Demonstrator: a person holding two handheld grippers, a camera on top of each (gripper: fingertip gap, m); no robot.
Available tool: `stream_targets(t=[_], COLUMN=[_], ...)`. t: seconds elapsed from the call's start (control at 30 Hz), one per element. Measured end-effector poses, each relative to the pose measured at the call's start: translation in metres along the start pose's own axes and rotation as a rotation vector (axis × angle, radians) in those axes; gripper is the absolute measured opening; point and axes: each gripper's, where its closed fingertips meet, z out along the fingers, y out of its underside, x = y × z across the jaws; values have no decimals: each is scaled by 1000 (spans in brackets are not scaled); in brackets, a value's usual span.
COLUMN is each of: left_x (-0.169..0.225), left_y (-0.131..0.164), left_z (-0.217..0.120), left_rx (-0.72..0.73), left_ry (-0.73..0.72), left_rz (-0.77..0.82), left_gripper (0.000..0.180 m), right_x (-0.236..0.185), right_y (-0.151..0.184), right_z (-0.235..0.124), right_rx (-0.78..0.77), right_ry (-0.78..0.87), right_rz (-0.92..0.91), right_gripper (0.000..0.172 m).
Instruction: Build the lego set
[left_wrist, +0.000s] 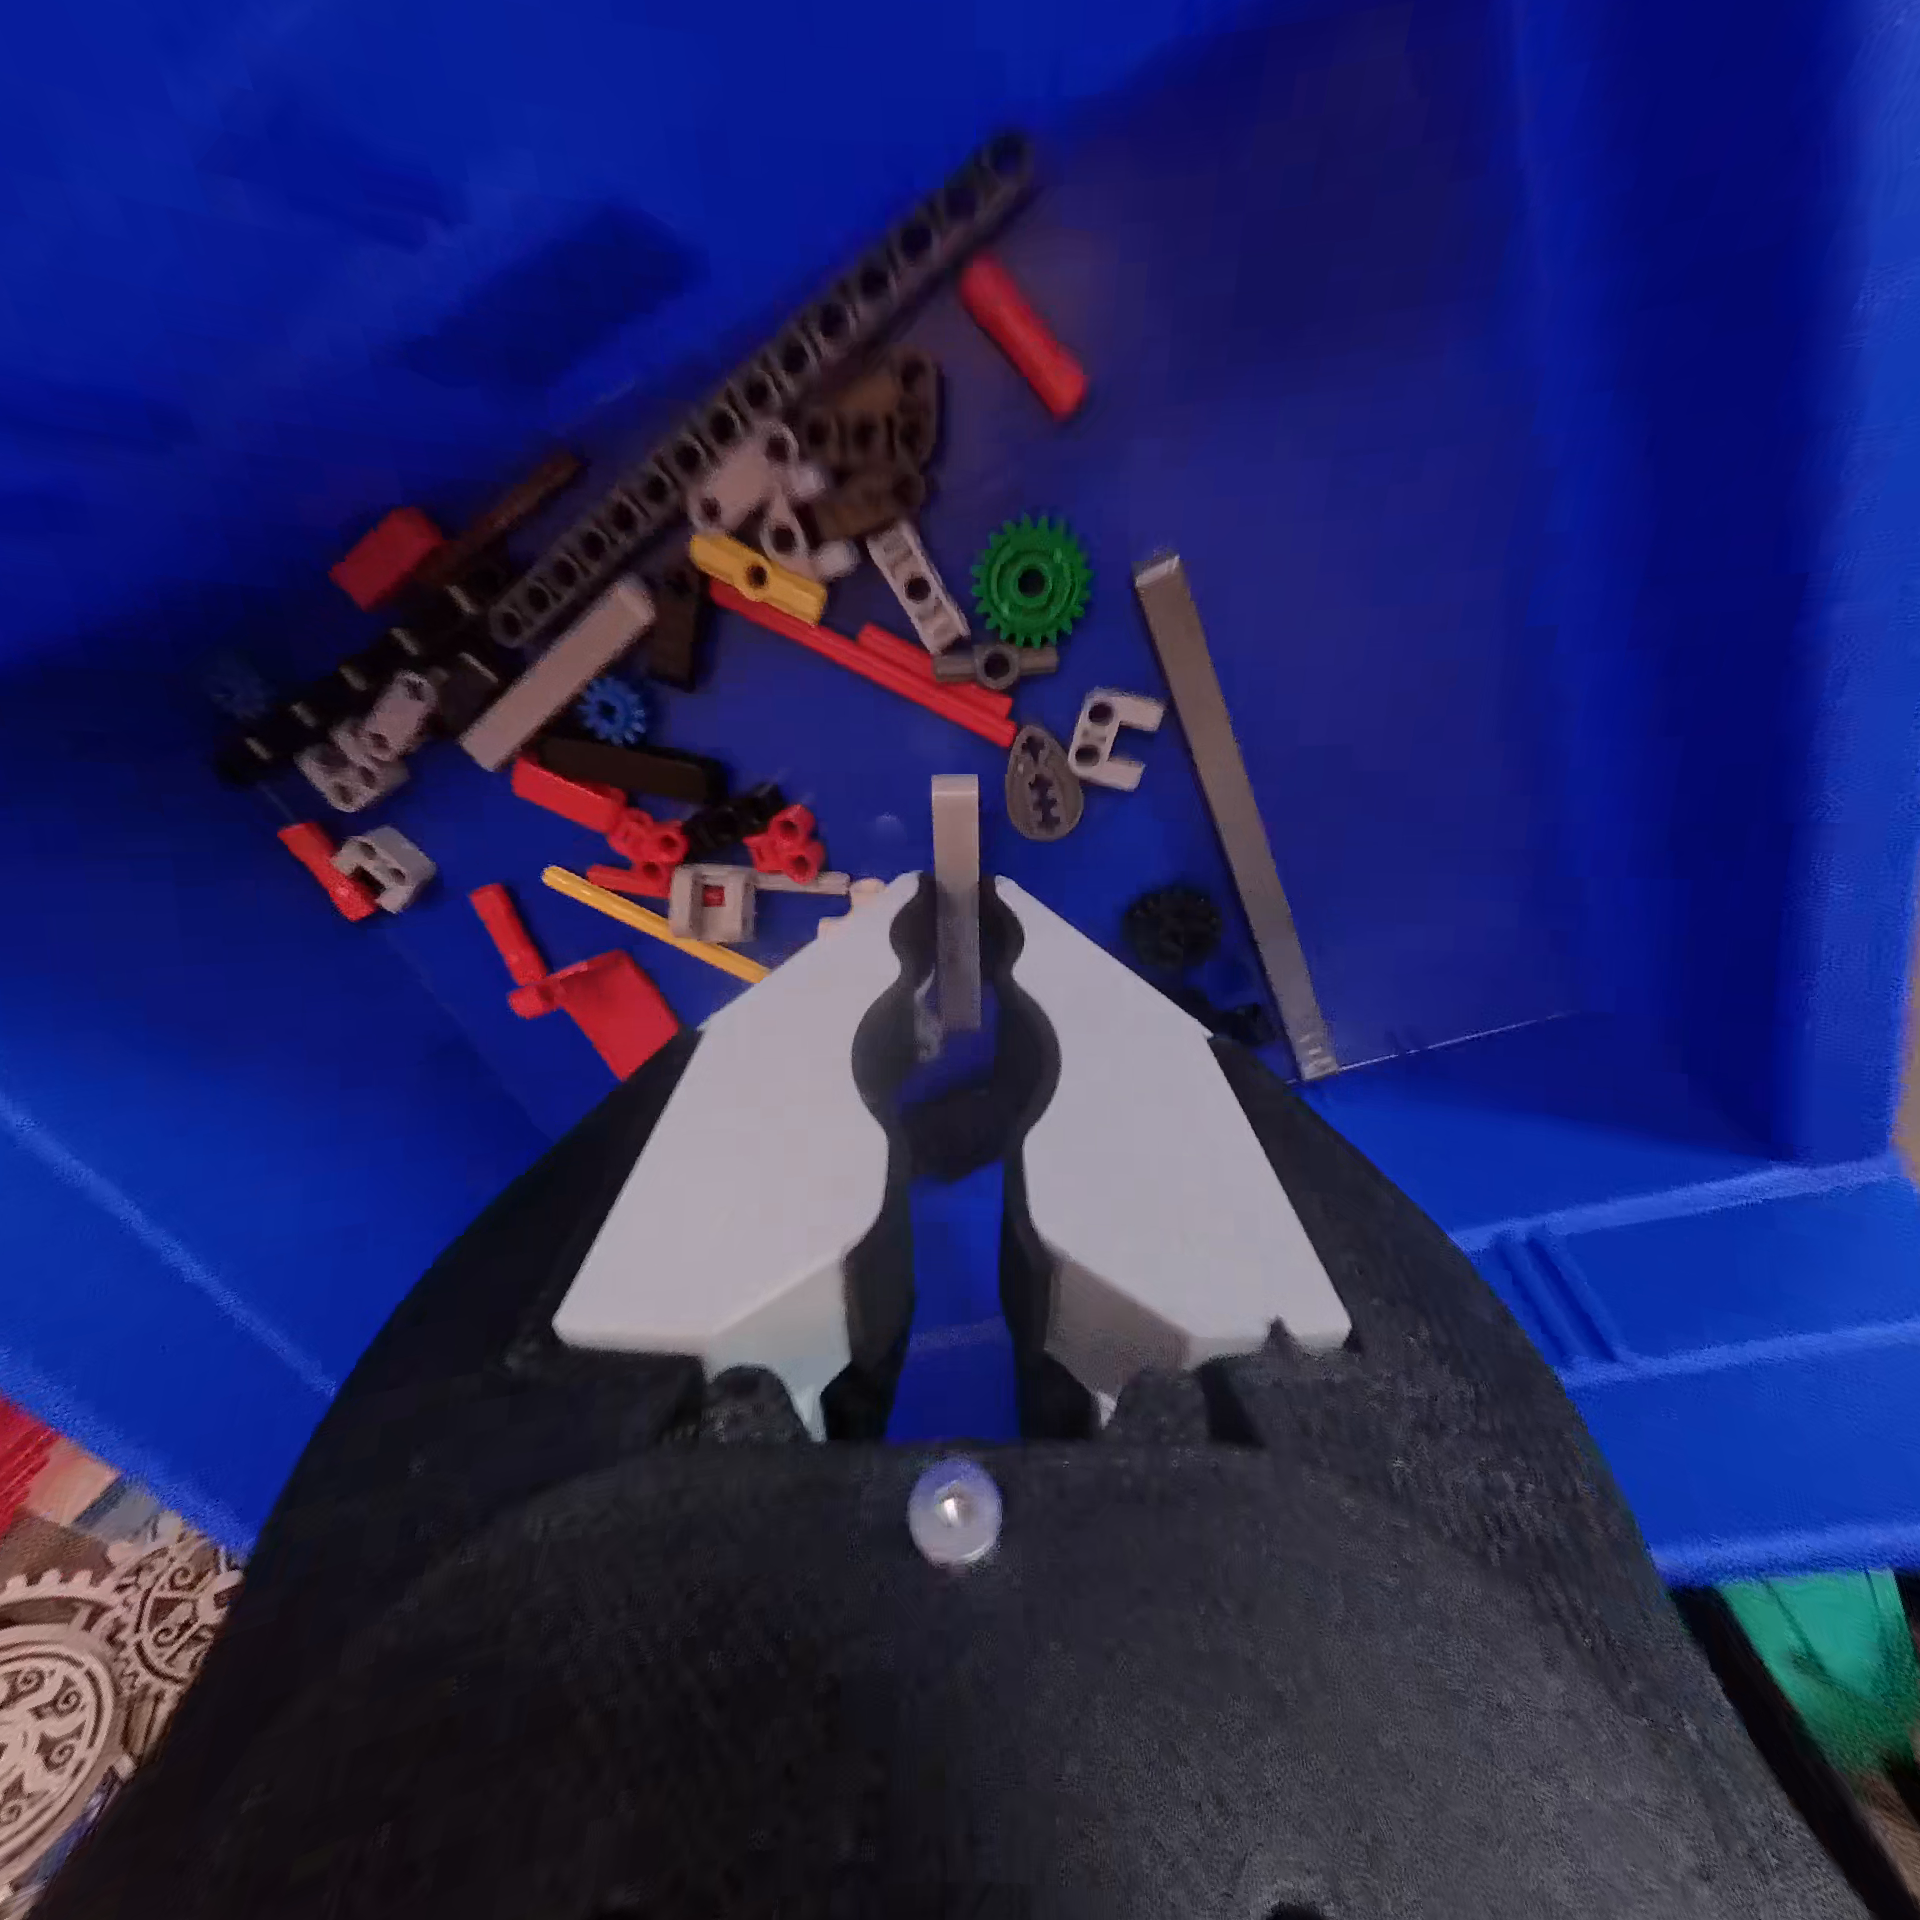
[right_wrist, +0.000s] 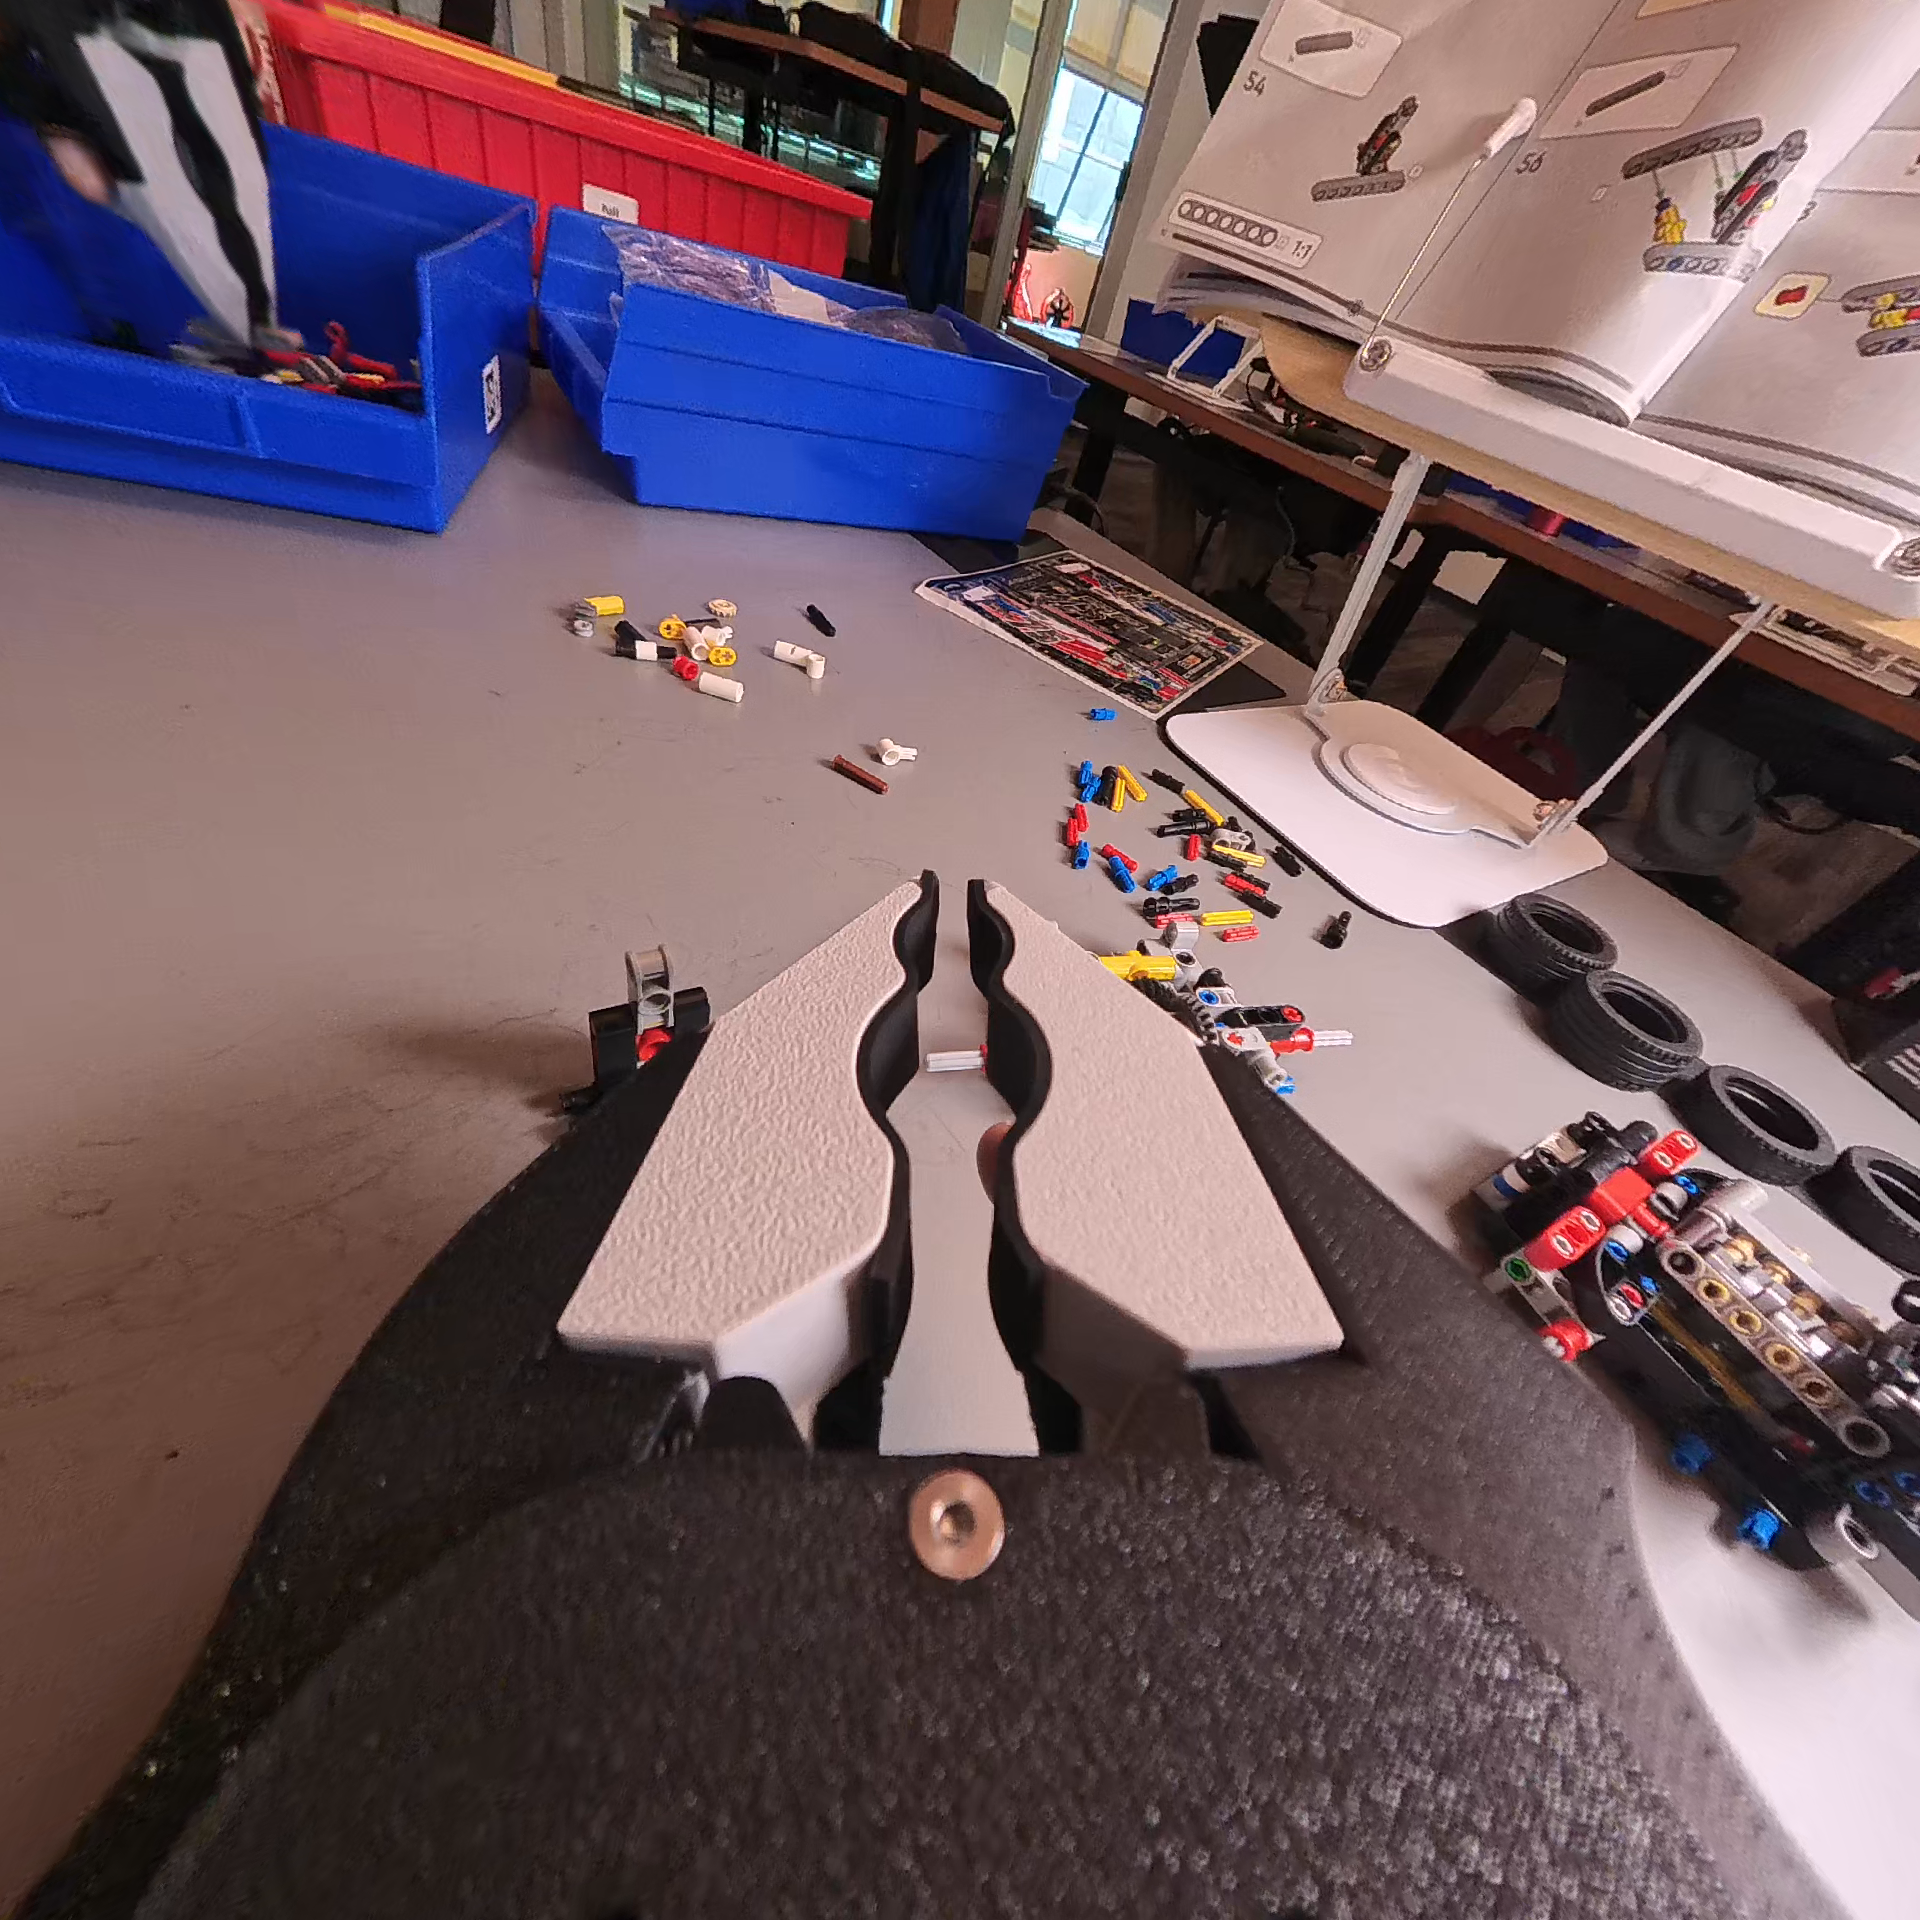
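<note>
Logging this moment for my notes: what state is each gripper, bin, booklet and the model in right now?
Left gripper: shut on a grey beam, over the parts bin.
Right gripper: narrow gap, nothing held, low over the table.
Parts bin: holds loose pieces.
Second blue bin: holds clear bags.
Instruction booklet: open on its stand.
Model: partly built, tyres unmounted.

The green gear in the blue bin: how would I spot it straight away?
Look inside the blue bin at the scattered building parts. Right of the long black beam with holes, beside a grey strip, lies the green gear, the only green piece there.
</note>
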Motion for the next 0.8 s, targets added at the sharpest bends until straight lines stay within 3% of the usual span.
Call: stream_targets(t=[0.13,0.27,0.37,0.47,0.6,0.8], left_x=[26,102,159,210,270,337], left_y=[-70,-158,-207,-241,-268,-277], left_z=[-59,-119,-138,-141,-121,-67], left_rx=[321,649,757,784,704,457], left_ry=[59,262,450,664,909,1087], left_rz=[6,92,132,165,220,312], left_gripper=[7,7,6,6,6,6], right_x=[-1,-2,-10,-23,-59,-121], right_y=[0,-2,-10,-26,-48,-27], right_z=[0,0,-3,-10,-22,-28], right_rx=[-2,10,53,123,217,98], right_ry=[-4,-13,-47,-107,-281,-459], right_rz=[-2,-2,-1,-26,-88,-436], right_gripper=[4,4,6,10,22,44])
